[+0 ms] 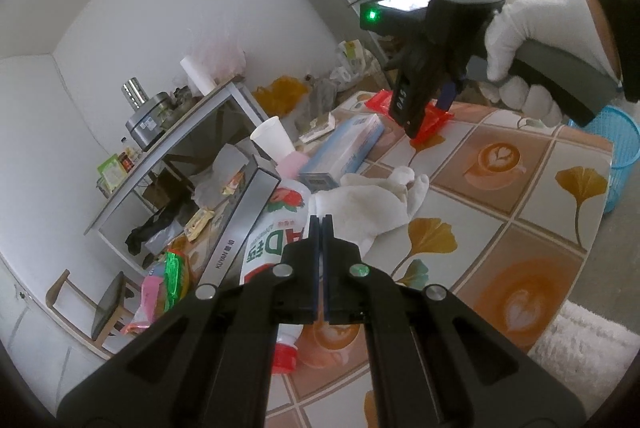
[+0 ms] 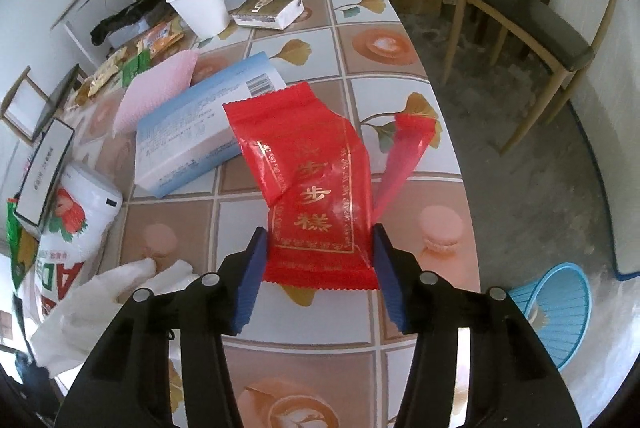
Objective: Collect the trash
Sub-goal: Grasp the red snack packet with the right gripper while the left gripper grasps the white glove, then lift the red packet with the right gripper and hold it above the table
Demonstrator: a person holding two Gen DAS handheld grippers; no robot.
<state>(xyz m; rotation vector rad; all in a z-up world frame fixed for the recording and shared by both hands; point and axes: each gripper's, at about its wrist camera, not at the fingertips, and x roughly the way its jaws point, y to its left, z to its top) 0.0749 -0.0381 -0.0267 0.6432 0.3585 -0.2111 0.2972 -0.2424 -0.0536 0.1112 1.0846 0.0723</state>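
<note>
My right gripper point(image 2: 320, 264) pinches the red wrapper point(image 2: 316, 180) by its sides, down on the table point(image 2: 424, 132). My left gripper point(image 1: 321, 228) is shut tight and empty, near a white glove point(image 1: 368, 204).

wrapper point(image 2: 316, 188) on table point(image 2: 400, 100) near its right edge, between fingers of right gripper point(image 2: 320, 282). flat box point(image 2: 192, 132) just left of wrapper, partly under its far corner. cup point(image 2: 202, 4) and small packet point(image 2: 268, 12) at far end of table. bottle point(image 2: 68, 228) lies at left, long box point(image 2: 44, 176) resting on it. glove point(image 2: 92, 312) near left. basket point(image 2: 560, 308) on floor right of table; chair point(image 2: 528, 12) beyond it.
</note>
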